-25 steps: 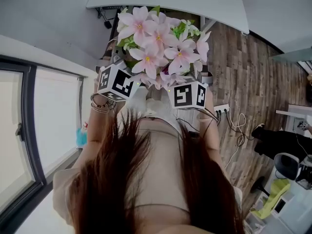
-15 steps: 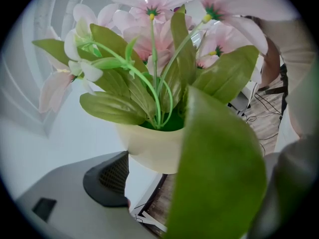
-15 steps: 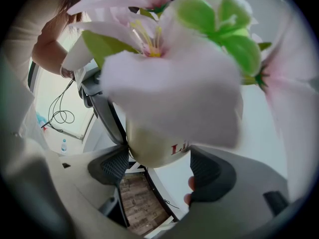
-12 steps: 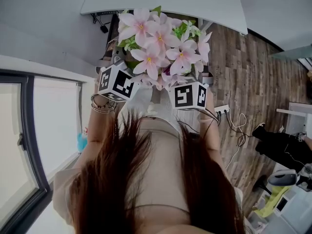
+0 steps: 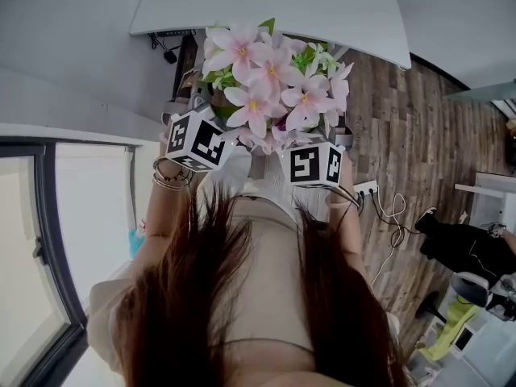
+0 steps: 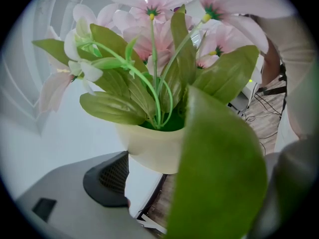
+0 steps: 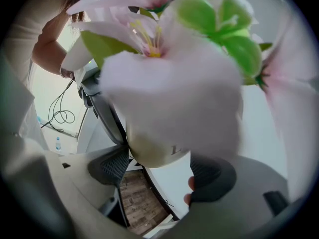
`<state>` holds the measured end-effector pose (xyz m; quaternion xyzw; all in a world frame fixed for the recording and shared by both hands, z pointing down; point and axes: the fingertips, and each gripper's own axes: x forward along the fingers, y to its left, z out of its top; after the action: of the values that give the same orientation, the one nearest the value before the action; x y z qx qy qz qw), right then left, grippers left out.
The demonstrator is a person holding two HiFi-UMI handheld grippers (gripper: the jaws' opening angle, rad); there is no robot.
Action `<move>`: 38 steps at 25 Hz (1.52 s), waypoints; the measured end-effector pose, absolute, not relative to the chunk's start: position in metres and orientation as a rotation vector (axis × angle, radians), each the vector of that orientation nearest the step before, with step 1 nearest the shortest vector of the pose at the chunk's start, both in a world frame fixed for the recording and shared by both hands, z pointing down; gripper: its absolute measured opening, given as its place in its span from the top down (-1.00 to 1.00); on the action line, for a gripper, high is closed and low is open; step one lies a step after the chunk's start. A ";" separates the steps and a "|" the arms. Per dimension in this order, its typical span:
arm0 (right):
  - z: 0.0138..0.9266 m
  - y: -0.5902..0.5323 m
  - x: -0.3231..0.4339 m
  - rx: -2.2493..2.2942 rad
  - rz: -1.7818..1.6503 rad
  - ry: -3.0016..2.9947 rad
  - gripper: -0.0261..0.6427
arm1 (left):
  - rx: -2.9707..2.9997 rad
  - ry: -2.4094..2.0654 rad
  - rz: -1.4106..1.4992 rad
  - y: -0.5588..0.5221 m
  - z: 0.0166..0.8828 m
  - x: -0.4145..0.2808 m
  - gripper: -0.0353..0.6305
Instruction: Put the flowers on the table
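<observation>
A bunch of pink flowers point(image 5: 270, 83) with green leaves stands in a cream pot point(image 6: 154, 148), carried in the air in front of the person's body. The white table point(image 5: 266, 6) lies just beyond the blooms in the head view. My left gripper point(image 5: 196, 139) holds the pot from the left; one pad point(image 6: 107, 178) touches its wall, and a big leaf point(image 6: 219, 173) hides the other jaw. My right gripper point(image 5: 314, 164) is shut on the same pot point(image 7: 154, 153), which sits between both pads point(image 7: 212, 176).
Wooden floor point(image 5: 419, 135) stretches to the right, with a power strip and loose cables point(image 5: 367, 188) on it. A window point(image 5: 32, 240) runs along the left. Another person point(image 5: 468, 240) sits at the far right near a desk. Dark equipment point(image 5: 187, 55) stands under the table's edge.
The flowers and both grippers have shifted slightly right and toward the table; the table's edge now fills more of the top of the head view. The hold on the pot is unchanged.
</observation>
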<state>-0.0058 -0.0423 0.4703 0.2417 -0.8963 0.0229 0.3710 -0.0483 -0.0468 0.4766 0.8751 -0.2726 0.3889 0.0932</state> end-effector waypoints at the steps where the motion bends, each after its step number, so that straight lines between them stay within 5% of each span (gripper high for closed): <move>1: 0.471 -0.042 -0.006 0.622 0.052 -2.300 -0.28 | 2.597 -0.809 1.155 -0.047 0.477 -0.048 -0.34; 38: 0.475 -0.051 -0.003 0.681 -0.044 -2.316 -0.28 | 2.653 -0.828 1.173 -0.057 0.476 -0.047 -0.34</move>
<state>-0.0031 -0.0507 0.4753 0.2636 -0.8965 -0.0172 0.3556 -0.0472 -0.0572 0.4758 0.8778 -0.2739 0.3881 0.0627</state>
